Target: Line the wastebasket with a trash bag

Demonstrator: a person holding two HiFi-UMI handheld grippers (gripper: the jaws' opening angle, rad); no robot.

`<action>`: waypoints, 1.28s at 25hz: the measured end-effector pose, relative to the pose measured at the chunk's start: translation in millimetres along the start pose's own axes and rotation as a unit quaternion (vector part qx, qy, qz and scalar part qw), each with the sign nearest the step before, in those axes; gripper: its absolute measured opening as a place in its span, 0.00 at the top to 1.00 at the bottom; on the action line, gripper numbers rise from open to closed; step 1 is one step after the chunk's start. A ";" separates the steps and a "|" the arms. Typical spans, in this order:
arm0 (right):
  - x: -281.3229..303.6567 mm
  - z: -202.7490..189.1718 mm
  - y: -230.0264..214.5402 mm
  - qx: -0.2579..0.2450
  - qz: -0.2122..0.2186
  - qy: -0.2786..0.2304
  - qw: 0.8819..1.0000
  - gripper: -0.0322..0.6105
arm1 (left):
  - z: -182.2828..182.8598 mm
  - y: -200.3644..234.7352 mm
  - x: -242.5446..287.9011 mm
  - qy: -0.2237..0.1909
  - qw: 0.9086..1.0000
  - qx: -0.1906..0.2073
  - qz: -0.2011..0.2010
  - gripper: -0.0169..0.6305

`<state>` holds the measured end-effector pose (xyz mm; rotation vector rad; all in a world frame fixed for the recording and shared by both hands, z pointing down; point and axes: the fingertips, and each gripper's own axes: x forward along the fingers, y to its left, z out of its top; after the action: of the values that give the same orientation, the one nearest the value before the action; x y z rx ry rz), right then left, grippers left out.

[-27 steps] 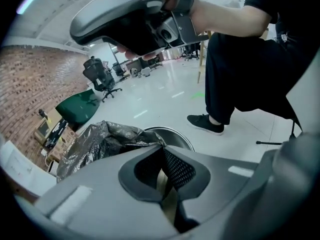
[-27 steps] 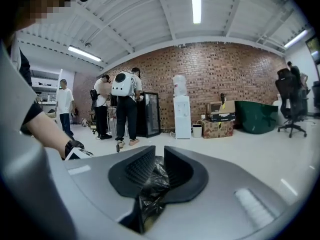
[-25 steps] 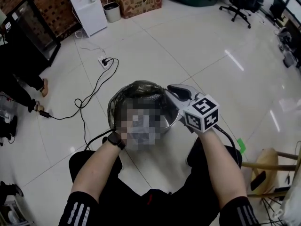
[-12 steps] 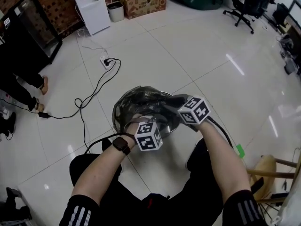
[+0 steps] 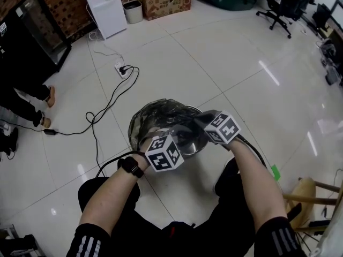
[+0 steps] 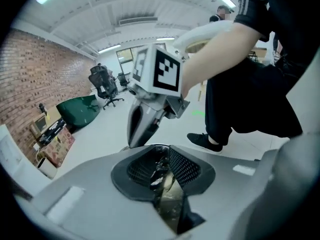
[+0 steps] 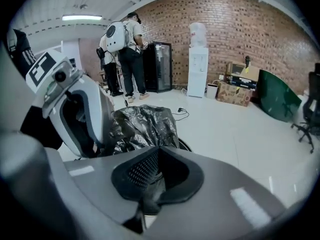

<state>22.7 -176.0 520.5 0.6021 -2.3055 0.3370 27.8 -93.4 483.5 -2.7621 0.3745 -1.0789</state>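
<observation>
The wastebasket stands on the tiled floor, just in front of the crouching person and well away from the walls. The dark trash bag is bunched over its far and left rim, while the shiny inside wall on the near right side is not yet covered. The right gripper has its jaws together, and they seem to pinch a fold of the black film at that uncovered side. The left gripper has just been opening its jaws; they now stand a little apart, and a strip of film hangs between the pads without being pressed. I judge that the step in hand is to spread the bag mouth around the rim. To do it well, the right gripper should draw its fold outward and down over the bare edge, slowly, so that the thin film does not tear. The left gripper should take a new hold further along the rim, so that the part already hung does not slip back inside.
</observation>
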 end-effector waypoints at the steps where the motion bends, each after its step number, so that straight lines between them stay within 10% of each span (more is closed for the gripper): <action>1: -2.6 -2.8 -4.7 0.003 -0.005 0.001 1.000 0.94 | 2.6 9.1 -8.7 -0.012 1.000 -0.015 0.010 0.85; 11: 4.9 -64.0 -33.9 0.028 -0.044 0.079 0.996 0.94 | -108.9 114.1 -81.1 0.072 0.970 -0.181 0.147 0.81; 18: 22.8 -72.9 -17.1 -0.013 -0.036 0.118 0.992 0.94 | -173.7 92.6 -74.5 0.118 0.933 -0.335 0.062 0.69; 24: 34.3 -85.2 -22.1 0.002 -0.037 0.128 0.991 0.91 | -154.0 71.2 -48.7 0.126 0.949 -0.287 0.011 0.86; 32: 22.7 -70.3 -27.1 0.006 -0.046 0.112 0.993 0.79 | -98.9 101.6 -58.1 0.073 0.965 -0.243 0.065 0.97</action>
<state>63.1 -178.4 588.1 0.6402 -2.0553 0.3563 -98.7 -179.0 494.8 -3.0113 0.9417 -1.3059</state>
